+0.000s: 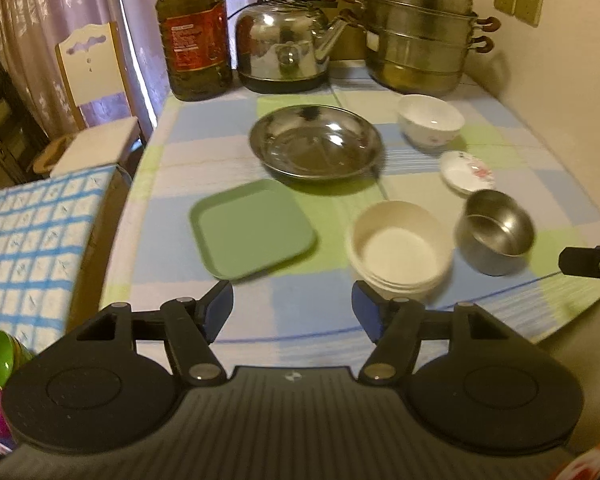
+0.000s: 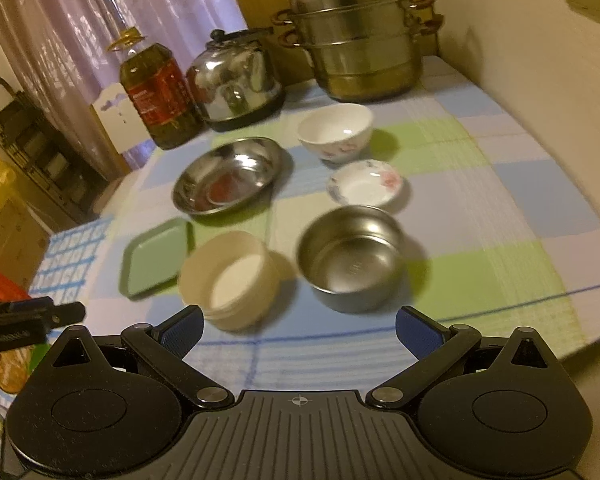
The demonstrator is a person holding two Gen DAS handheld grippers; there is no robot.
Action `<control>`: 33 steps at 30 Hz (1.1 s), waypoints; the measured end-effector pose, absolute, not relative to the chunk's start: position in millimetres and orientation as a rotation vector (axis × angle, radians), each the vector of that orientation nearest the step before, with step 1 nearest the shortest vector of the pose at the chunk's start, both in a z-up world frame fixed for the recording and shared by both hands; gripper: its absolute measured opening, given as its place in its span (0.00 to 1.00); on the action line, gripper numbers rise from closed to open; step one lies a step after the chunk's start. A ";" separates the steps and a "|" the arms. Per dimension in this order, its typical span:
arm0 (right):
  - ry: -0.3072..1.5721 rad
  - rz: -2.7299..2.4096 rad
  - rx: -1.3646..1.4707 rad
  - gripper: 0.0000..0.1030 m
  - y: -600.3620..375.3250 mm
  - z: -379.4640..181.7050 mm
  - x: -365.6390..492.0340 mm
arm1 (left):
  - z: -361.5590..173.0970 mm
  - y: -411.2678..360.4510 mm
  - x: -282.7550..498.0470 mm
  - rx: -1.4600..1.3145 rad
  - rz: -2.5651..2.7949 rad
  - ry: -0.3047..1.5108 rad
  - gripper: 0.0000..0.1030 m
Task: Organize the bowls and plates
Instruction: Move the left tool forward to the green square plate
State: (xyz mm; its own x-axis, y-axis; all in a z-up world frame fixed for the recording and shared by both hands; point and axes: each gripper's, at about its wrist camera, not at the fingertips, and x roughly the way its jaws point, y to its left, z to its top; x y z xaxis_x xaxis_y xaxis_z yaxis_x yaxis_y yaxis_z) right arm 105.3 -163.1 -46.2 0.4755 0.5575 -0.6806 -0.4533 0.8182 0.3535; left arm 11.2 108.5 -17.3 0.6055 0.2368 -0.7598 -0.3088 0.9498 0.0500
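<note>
Plainly nothing is gripped yet: the left gripper point(image 1: 292, 312) and the right gripper point(image 2: 299, 330) both hover over the near edge of the checked pastel tablecloth point(image 1: 204, 152), jaws spread wide and empty.

What matters most is which piece lies ahead of which jaws. The stack of cream round bowls point(image 1: 400, 246) sits just beyond the left gripper's right-hand finger, slightly right of its centre line, with the flat green square plate point(image 1: 252, 228) ahead and a little to the left. From the right wrist view, the small stainless steel bowl point(image 2: 352, 256) lies almost dead ahead between the open fingers, and the cream stack point(image 2: 230, 276) is off to the left.

So I judge the right gripper better placed for the steel bowl, the left for the cream stack or green plate (both near it).

Farther back stand the wide shallow steel dish point(image 1: 314, 144), the white floral porcelain bowl point(image 1: 430, 124) and the small floral saucer point(image 1: 466, 172), untouched.
</note>
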 end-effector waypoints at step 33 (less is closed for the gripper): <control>1.040 0.598 0.143 0.51 100.3 -100.6 148.8 | -93.3 296.6 100.4 -0.144 0.044 1.028 0.40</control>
State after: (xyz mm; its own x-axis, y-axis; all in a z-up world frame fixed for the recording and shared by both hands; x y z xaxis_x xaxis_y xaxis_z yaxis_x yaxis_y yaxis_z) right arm 148.8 100.3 -100.6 0.3643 0.5282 -0.7670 -0.3970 0.8331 0.3851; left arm 100.4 296.6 -93.3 0.5163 -0.0315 -0.8558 -0.1040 0.9896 -0.0991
